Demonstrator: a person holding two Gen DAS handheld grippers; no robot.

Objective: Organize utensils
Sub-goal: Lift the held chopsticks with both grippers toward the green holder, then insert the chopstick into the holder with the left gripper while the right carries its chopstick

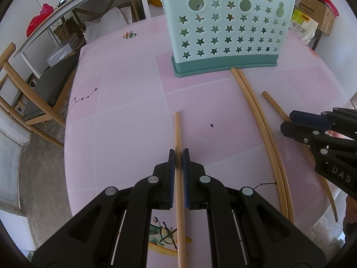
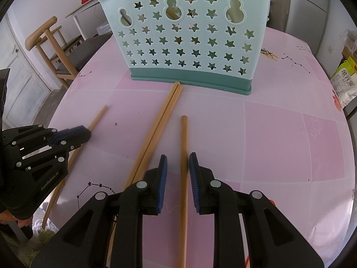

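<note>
Four chopsticks lie on the pink table (image 1: 125,102) before the utensil holder (image 1: 225,29). The left gripper (image 1: 179,154) clamps one chopstick (image 1: 177,129). The right gripper (image 2: 178,158) stands narrowly apart around another chopstick (image 2: 184,134), not pressing it.

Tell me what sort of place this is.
Probably a dining corner in a home: a pink patterned table holding wooden chopsticks and a teal star-cut utensil holder, with a wooden chair alongside and a cardboard box behind.
</note>
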